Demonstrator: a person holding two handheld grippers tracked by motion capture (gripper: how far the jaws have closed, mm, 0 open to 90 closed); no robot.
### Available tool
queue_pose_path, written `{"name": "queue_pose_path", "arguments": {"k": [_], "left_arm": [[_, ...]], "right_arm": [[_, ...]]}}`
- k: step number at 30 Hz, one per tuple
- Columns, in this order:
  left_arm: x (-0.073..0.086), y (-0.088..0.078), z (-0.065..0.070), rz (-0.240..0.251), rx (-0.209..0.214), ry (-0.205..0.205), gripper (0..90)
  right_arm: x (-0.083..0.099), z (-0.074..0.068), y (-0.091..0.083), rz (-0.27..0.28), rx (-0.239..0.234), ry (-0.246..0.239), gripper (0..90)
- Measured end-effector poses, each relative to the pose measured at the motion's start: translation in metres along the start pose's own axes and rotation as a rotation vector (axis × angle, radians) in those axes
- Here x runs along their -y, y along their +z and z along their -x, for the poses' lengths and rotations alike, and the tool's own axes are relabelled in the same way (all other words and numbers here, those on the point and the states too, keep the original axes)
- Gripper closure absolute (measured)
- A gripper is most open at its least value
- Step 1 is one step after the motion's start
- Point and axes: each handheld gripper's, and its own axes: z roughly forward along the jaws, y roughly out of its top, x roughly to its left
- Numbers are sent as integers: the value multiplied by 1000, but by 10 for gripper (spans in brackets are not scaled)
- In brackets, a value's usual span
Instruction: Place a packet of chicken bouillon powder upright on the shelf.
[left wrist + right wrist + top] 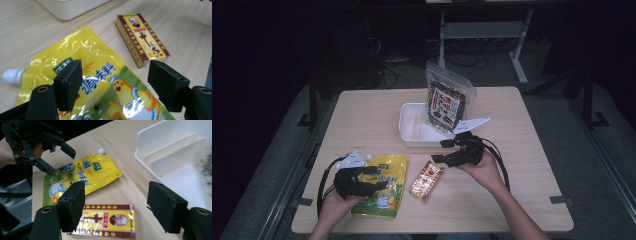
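Note:
A yellow spouted pouch (384, 187) with a cartoon chick lies flat near the table's front left. My left gripper (379, 178) hovers over it, open; in the left gripper view the pouch (82, 50) shows between and below the empty jaws (115, 82). A red and yellow box (427, 180) lies just right of the pouch. My right gripper (439, 151) stands open above and behind that box, and the box (107, 220) lies under its jaws (116, 207) in the right gripper view. There the pouch (85, 172) and the left gripper (61, 162) sit farther off.
A white divided tray (411, 131) stands at the table's middle with a dark seaweed bag (446, 102) upright in its right side. The tray's wall (160, 142) is close on the right in the right gripper view. The pouch's white cap (11, 76) points away from the box (141, 37).

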Motion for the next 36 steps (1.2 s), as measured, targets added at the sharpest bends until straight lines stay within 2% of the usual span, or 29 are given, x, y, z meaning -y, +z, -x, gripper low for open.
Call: {"name": "queue_pose_path", "arguments": {"k": [4,10,15,16,24,25,26,31,33,36], "left_arm": [[9,-2,-3,-31,-24,-14,277],[17,-7,-8,-32,-44,-34,287],[20,-10,-11,-27,-50,-41,309],[21,-11,-14,-25,-53,-50,317],[28,-9,-19,-60,-49,-68,368],[28,-9,-19,-60,-49,-68,373],[28,-8,-20,-67,-52,-71,382],[30,-5,-21,-96,-47,-75,394],[31,-3,-21,-106,-49,-77,403],[31,-2,-20,-113,-48,-76,406]], "right_arm": [[-9,-5,14,-18,-27,-19,298],[-21,-7,39,-72,-57,-21,287],[-29,-8,54,-110,-64,-26,287],[-34,-9,64,-142,-60,-29,291],[-42,-6,98,-233,-65,-15,313],[-42,-6,98,-233,-65,-15,313],[-41,-5,107,-257,-60,-30,351],[-37,1,124,-311,-67,17,391],[-34,7,131,-337,-86,53,416],[-31,11,138,-359,-64,84,421]]}}
